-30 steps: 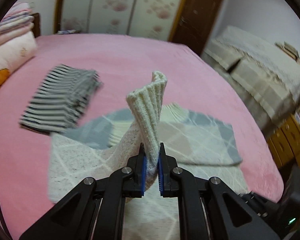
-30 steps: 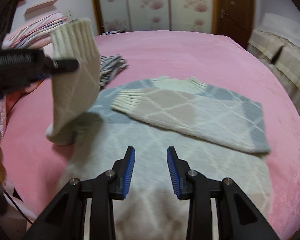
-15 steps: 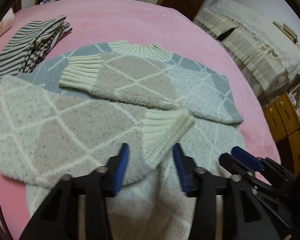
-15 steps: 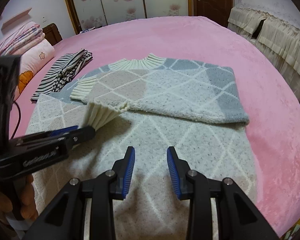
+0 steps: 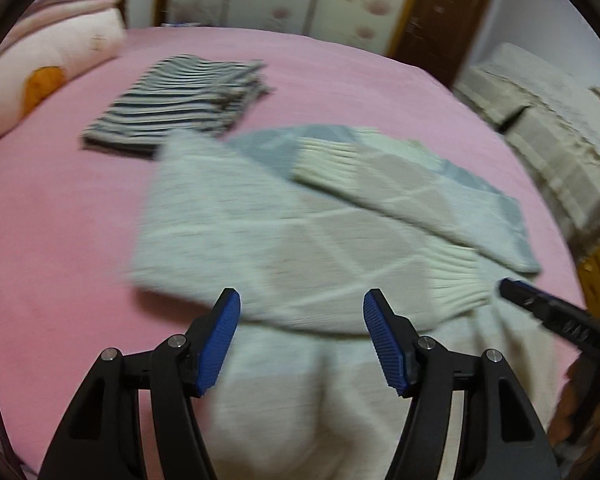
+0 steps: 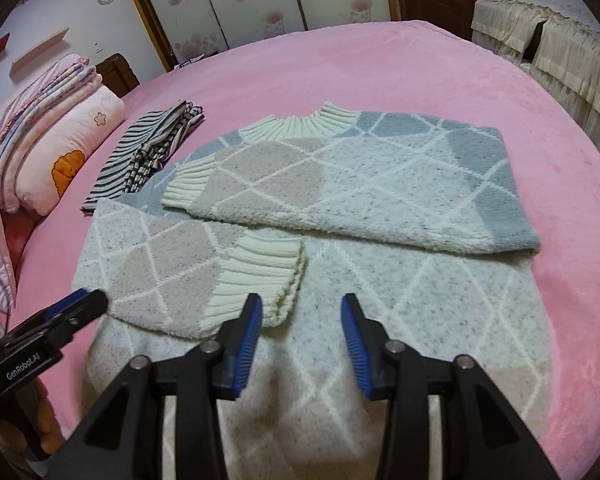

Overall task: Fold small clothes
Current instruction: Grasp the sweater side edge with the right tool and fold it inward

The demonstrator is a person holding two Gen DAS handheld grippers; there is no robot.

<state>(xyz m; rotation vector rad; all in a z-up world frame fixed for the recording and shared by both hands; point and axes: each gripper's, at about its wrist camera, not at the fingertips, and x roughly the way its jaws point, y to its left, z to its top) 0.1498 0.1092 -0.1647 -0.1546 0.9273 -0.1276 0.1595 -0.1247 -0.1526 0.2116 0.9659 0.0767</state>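
Sweater: flat on pink bed ahead of my grippers, both sleeves folded across. My left gripper: jaws just opened wide, empty. My right gripper: jaws just opened partway, empty

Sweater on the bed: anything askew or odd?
Nothing stands out. The sweater lies flat on the pink bedspread, both sleeves folded across the body, cuffs intact. The striped garment sits folded beside it.
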